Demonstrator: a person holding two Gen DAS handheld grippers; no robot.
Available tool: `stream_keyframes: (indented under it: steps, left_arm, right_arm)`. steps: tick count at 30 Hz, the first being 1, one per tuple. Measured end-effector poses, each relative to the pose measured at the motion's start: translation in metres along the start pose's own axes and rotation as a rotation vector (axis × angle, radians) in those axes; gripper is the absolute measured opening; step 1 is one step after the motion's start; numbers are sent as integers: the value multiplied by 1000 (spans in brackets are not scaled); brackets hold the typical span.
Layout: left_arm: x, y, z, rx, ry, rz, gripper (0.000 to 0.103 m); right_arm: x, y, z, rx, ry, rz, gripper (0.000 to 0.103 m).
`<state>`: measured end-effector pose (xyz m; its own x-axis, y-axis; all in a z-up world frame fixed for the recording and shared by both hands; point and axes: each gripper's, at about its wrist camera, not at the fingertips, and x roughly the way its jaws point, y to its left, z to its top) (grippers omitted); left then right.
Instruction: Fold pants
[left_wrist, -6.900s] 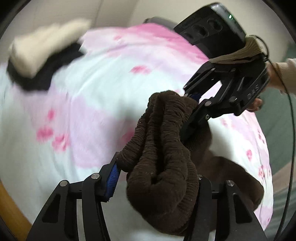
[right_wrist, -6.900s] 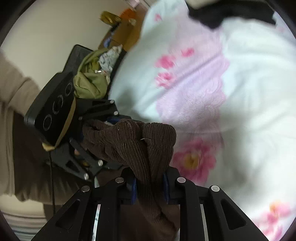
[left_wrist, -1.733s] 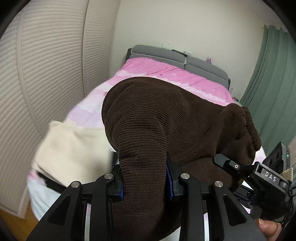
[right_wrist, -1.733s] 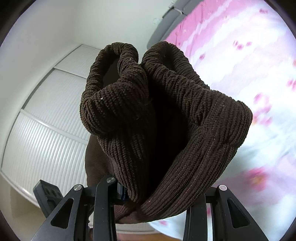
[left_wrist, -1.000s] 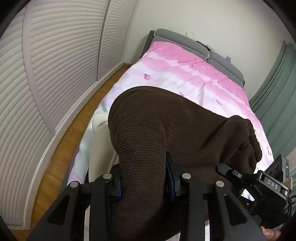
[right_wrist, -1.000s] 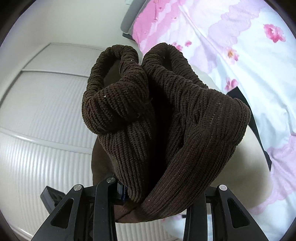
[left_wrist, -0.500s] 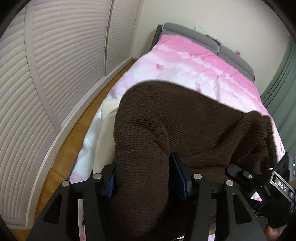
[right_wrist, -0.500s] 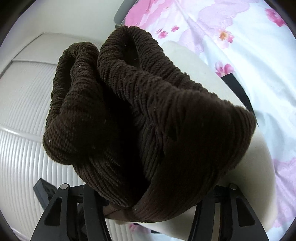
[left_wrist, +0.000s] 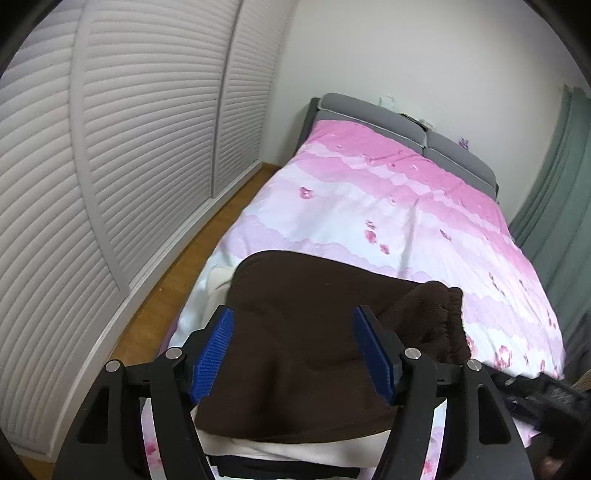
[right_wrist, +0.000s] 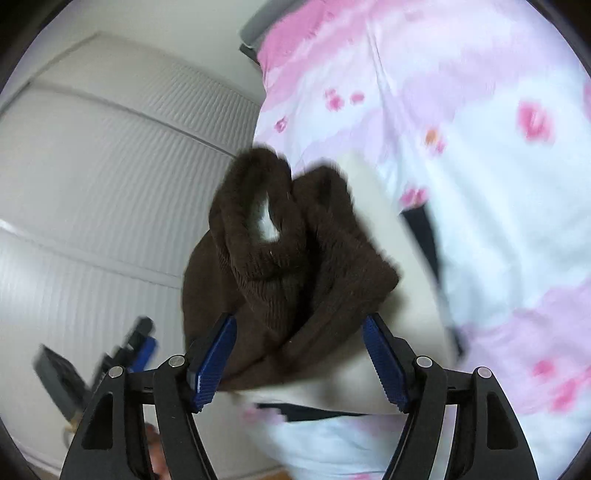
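The folded brown ribbed pants (left_wrist: 314, 343) lie on top of a cream folded garment (left_wrist: 280, 448) at the near corner of the bed. My left gripper (left_wrist: 293, 350) is open, its blue pads wide apart over the pants, holding nothing. In the right wrist view the pants (right_wrist: 288, 273) show waistband end up, bunched. My right gripper (right_wrist: 301, 363) is open just in front of them, pads clear of the cloth. The left gripper also shows blurred at the lower left of the right wrist view (right_wrist: 129, 354).
A pink and white floral duvet (left_wrist: 388, 206) covers the bed, with a grey headboard (left_wrist: 406, 125) at the far end. A black garment (left_wrist: 288, 470) lies under the cream one. White louvred wardrobe doors (left_wrist: 110, 166) and wood floor (left_wrist: 177, 266) are at left; a green curtain (left_wrist: 554, 177) at right.
Both grippers were shut on the brown pants, held up in the air. They lowered the pants onto the cream garment, opened and let go; both have drawn back a little.
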<state>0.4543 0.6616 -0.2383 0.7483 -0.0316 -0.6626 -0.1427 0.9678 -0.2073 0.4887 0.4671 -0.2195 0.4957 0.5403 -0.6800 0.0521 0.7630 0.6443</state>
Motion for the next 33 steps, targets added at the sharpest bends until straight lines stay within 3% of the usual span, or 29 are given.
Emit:
stream_keyframes:
  steps: [4,8,10,12,17,19,24,28,33]
  left_arm:
    - [7,-17,7,54,-2,-41,67]
    - [18,-22,14,59,-41,-108,69]
    - [32,-22,14,58,-18,-139,69]
    - [45,-21,13,49,18,-150,69]
    - [81,-3,2,-6,136,-126,70]
    - [85,4,-2,-30,139,-139,70]
    - [93,-5,-10,46,157,-125,70]
    - [100,-3,-12,54,185,-163,70]
    - [96,-13,-9,98,194,-170,71]
  right_arm:
    - [-20,30,24,-212,-79,-68,72]
    - [-13,73,43,-391,-135,-3,72]
    - [2,83,58,-373,-120,92,72]
    - [27,88,67,-368,-49,146,72]
    - [52,88,71,-395,50,63,72]
    - [58,71,71,-355,76,36,72]
    - [74,37,63,-299,111,12,66]
    - [86,16,67,-272,124,2,61]
    - [104,7,77,-336,161,-47,56]
